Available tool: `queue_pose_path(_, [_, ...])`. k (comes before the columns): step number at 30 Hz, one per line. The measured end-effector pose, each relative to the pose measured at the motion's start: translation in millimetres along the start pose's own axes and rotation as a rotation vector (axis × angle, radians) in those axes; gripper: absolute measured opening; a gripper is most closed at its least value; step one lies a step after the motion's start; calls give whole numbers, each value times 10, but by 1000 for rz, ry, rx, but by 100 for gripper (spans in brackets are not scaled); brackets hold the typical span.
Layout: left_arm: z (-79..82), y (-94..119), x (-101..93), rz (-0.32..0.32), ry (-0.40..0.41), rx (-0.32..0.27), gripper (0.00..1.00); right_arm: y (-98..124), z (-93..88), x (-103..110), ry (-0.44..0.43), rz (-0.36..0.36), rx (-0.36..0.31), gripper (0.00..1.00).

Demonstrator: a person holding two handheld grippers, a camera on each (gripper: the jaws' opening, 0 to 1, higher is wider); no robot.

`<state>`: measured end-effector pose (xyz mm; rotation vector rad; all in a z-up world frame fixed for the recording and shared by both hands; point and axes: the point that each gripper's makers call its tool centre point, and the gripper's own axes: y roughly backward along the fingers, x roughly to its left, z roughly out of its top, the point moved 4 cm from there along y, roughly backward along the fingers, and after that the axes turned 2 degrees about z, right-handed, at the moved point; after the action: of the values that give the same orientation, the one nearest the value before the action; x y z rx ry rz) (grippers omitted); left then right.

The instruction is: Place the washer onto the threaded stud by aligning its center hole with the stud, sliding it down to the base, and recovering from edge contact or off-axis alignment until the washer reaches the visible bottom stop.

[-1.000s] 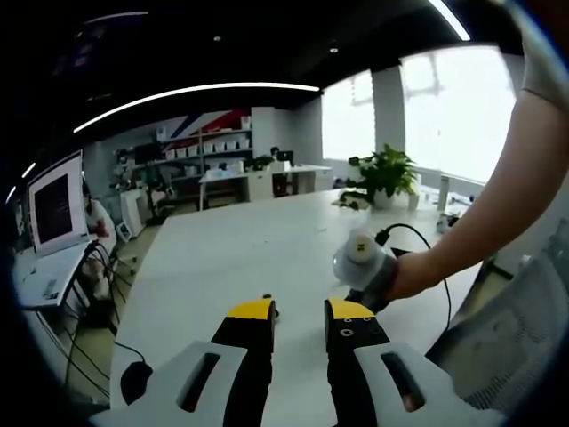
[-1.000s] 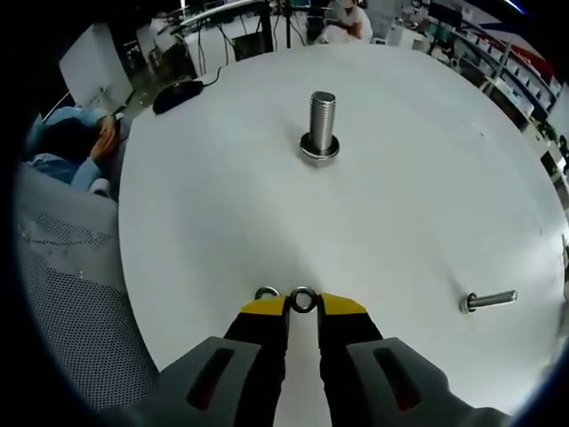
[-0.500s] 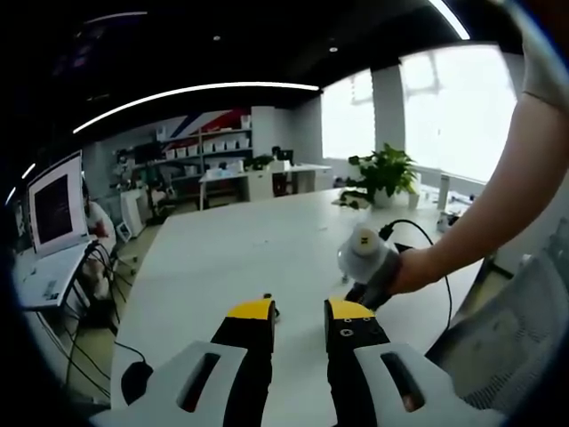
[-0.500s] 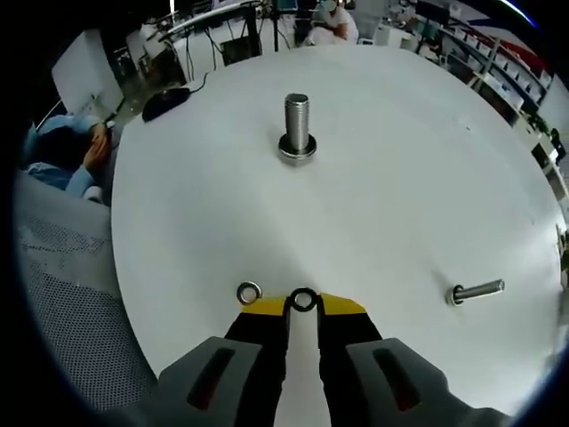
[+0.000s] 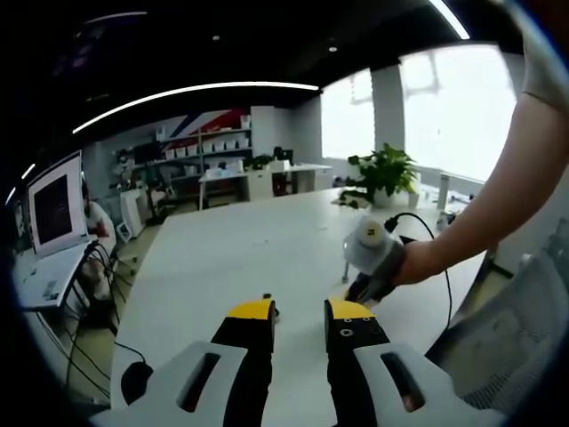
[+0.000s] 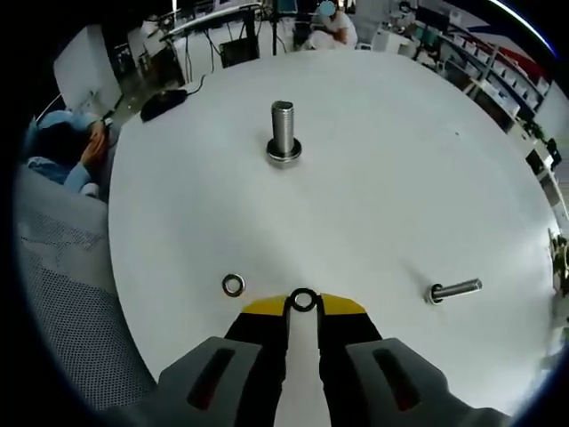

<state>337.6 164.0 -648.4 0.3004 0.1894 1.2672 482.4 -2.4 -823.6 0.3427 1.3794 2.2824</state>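
Washer [image 6: 303, 300], a small metal ring, sits pinched between right fingers [image 6: 342, 305]; left fingers [image 5: 252, 310] parted, empty.

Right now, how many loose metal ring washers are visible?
2: one silver metal ring washer gripped between the right gripper jaws, another flat on the white round table at.

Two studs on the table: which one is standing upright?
The thick stud, farther from the right gripper, stands upright with a washer at its base. The thin stud, off to the right, lies on its side.
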Motion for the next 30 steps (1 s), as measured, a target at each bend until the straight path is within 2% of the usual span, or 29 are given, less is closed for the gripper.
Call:
queue_pose_path(10, [3, 0, 1, -1, 0, -3, 20, 233, 18, -338, -75, -62, -53, 13])
queue_pose_path(16, [9, 1, -7, -4, 2, -6, 20, 369, 75, -518, -73, -102, -77, 13])
queue_pose_path(30, [5, 3, -6, -3, -1, -3, 20, 512, 79, -786, -57, -160, -72, 13])
